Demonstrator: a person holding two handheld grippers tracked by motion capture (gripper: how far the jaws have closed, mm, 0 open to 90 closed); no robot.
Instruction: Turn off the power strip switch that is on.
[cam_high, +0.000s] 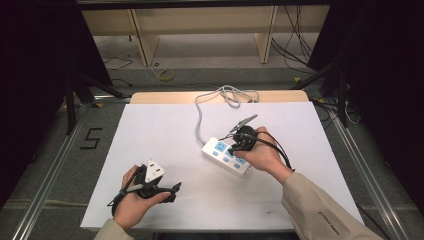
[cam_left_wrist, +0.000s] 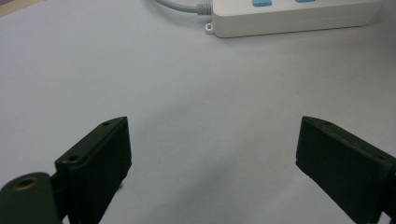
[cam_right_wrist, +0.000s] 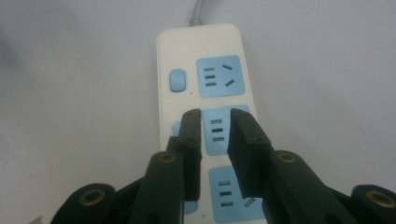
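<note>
A white power strip (cam_high: 227, 156) with blue sockets lies near the middle of the white table (cam_high: 150, 130), its grey cable (cam_high: 200, 120) running from its far end toward the table's back edge, where it ends in a loose coil. The right gripper (cam_right_wrist: 217, 113) hangs directly above the strip, its jaws a narrow gap apart over the 2nd blue socket (cam_right_wrist: 219, 133), nothing between them. The left gripper (cam_left_wrist: 212, 140) rests well apart from the strip, toward the table's near left corner, its 2 jaws spread wide and empty over bare tabletop.
</note>
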